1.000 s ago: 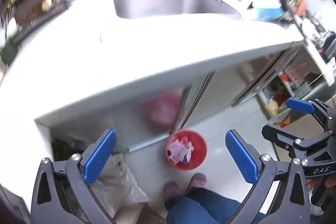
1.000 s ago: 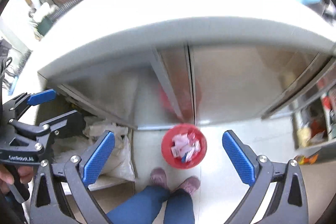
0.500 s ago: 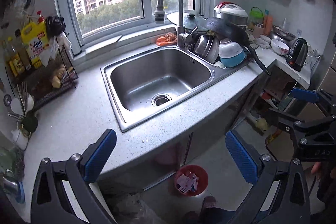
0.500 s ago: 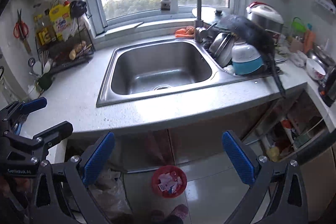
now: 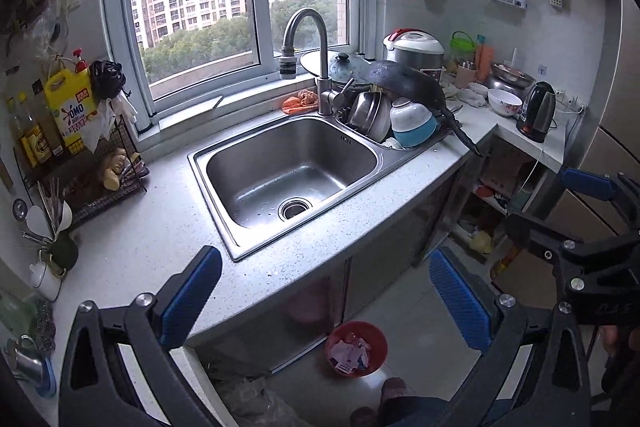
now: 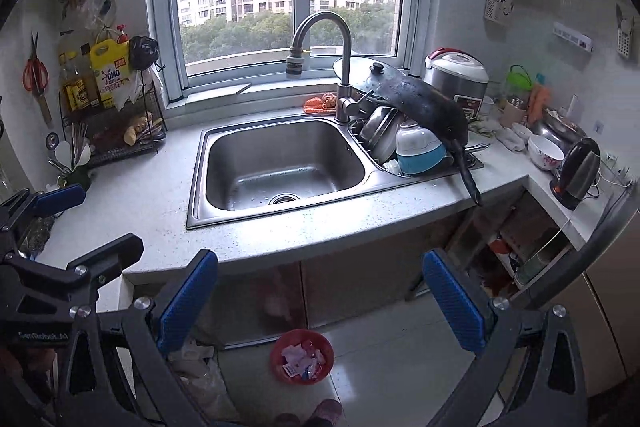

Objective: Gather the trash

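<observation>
Left view: left tongs (image 5: 326, 301) spread wide and empty above the surface (image 5: 132, 251) edge; red bin (image 5: 356, 349) of trash on the floor below, likely placed within reach.
Right view: right tongs (image 6: 320, 301) gaping, empty; bin (image 6: 302, 355) by the cabinet; sink (image 6: 280, 167), dishes (image 6: 416, 147) beyond; nothing blocks the bin.

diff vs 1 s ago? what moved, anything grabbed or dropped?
Both cameras tilted up and pulled back: a second ago they looked down past the counter edge at the red bin on the floor; now the sink, faucet and window fill the views. Nothing was grabbed or released. Unchanged: the left hand-held gripper and right hand-held gripper are open and empty, and the bin holds paper scraps.
</observation>
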`<state>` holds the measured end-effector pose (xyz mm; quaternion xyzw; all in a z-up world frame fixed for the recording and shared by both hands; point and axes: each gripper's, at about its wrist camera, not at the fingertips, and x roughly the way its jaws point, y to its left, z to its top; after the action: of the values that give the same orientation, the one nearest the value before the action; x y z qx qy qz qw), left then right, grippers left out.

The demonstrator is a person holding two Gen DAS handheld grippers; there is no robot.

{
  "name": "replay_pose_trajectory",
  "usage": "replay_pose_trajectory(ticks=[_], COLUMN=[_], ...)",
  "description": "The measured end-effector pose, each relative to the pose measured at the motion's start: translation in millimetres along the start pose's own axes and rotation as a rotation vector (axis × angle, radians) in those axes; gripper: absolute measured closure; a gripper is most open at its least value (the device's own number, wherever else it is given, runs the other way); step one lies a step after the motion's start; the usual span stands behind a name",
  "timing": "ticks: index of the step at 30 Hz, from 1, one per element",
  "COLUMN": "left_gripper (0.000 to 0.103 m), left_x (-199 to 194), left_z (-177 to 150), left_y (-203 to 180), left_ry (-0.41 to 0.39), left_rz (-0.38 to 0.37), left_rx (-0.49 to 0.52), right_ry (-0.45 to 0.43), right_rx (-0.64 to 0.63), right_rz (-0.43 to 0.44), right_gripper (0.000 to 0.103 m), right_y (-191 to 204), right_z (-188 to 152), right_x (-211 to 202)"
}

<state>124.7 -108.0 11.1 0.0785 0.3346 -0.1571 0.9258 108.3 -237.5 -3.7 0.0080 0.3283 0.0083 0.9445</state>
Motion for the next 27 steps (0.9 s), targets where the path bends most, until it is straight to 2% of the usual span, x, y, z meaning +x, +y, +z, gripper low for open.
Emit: replay_pose_trajectory(ticks=[11, 27], left_gripper=[0.0, 0.0], left_x=[-4.7, -7.8], left_z=[-11.2, -16.8], left_y=[9.7, 13.1], left_ry=[0.012, 0.029], left_rz=[-0.035, -0.015], left_rx=[-0.04, -0.063], right_ry=[0.015, 0.025], right_rx=[0.013, -0.011], right_rz=[-0.009, 0.008], right_gripper=[0.001, 0.001], right_y=[9.9, 16.3], right_z=[-7.0, -9.1], right_x=[-7.7, -11.2])
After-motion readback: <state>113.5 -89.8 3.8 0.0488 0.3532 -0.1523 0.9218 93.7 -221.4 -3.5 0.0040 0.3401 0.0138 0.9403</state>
